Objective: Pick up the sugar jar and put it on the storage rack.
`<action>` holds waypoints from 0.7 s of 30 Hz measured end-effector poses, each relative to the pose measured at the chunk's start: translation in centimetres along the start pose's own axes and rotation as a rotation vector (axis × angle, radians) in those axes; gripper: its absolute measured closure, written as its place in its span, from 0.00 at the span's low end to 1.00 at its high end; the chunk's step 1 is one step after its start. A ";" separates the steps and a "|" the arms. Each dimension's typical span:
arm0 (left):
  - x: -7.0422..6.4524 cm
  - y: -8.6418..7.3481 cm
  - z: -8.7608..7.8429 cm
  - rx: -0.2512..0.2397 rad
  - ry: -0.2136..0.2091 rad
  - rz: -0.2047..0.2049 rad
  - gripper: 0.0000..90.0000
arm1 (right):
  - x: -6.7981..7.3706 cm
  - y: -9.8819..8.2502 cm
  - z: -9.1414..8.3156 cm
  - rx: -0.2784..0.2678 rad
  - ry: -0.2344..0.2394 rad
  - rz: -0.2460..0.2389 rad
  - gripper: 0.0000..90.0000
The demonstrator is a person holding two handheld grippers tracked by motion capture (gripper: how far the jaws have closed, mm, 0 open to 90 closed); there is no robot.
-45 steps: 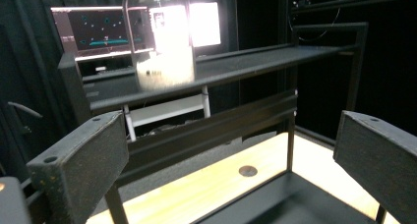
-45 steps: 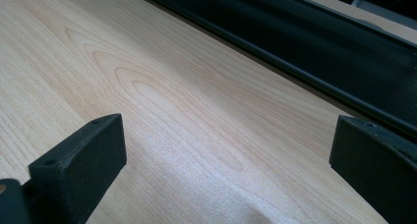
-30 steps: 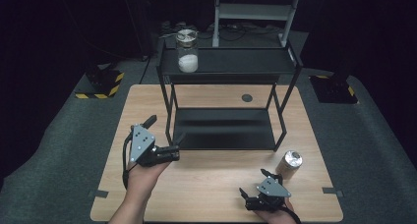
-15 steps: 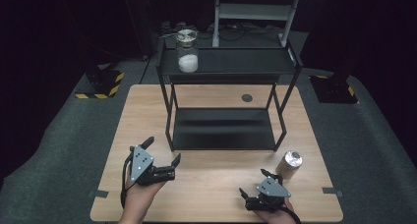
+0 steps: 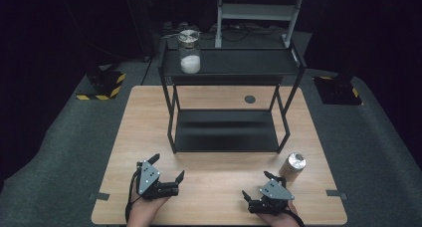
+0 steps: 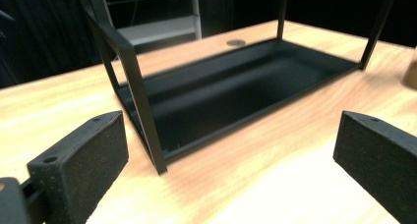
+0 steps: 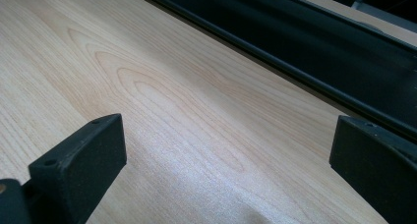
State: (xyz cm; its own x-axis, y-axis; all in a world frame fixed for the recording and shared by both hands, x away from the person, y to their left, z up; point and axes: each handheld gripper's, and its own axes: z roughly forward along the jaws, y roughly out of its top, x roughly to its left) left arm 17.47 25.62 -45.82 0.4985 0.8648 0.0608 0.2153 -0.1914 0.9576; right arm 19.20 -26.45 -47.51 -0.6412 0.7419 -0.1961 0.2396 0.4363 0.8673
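In the high view my left gripper sits low and left of centre on the wooden desk, its jaws spread wide with nothing between them. My right gripper rests at the lower right, jaws likewise parted and empty. Just beside it, up and to the right, a metal can stands upright on the desk, apart from my jaws. A black rack fills the middle of the frame, and a glass jar holding something white stands at the left end of its top shelf.

In the left gripper view my jaws rise at the lower left and lower right, far apart, with bare desk between them. The rack's near leg stands just ahead, its bottom shelf stretching toward the upper right. A sliver of the can shows at the right edge.

In the right gripper view my jaws stand wide over wood grain, and the rack's lower edge crosses the upper right.
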 end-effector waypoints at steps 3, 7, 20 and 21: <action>0.0 -0.5 0.3 0.020 -0.007 -0.005 0.01 | 0.0 0.0 0.0 0.000 -0.001 0.000 0.00; 0.0 -1.0 0.9 0.073 -0.014 0.013 0.00 | 0.0 0.0 0.0 0.002 0.000 -0.001 0.00; -1.2 -1.4 2.6 0.183 -0.022 0.104 0.01 | 0.1 0.2 0.1 0.009 -0.003 -0.001 0.00; -1.2 -1.4 2.6 0.183 -0.022 0.104 0.00 | 0.1 0.2 0.1 0.009 -0.007 0.000 0.00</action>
State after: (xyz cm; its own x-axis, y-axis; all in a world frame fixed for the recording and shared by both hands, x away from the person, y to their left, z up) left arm 18.75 23.66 -48.01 0.5439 0.8259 0.1488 0.3091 -0.3620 0.8795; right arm 19.23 -26.24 -47.43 -0.6363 0.7454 -0.1987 0.2466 0.4406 0.8632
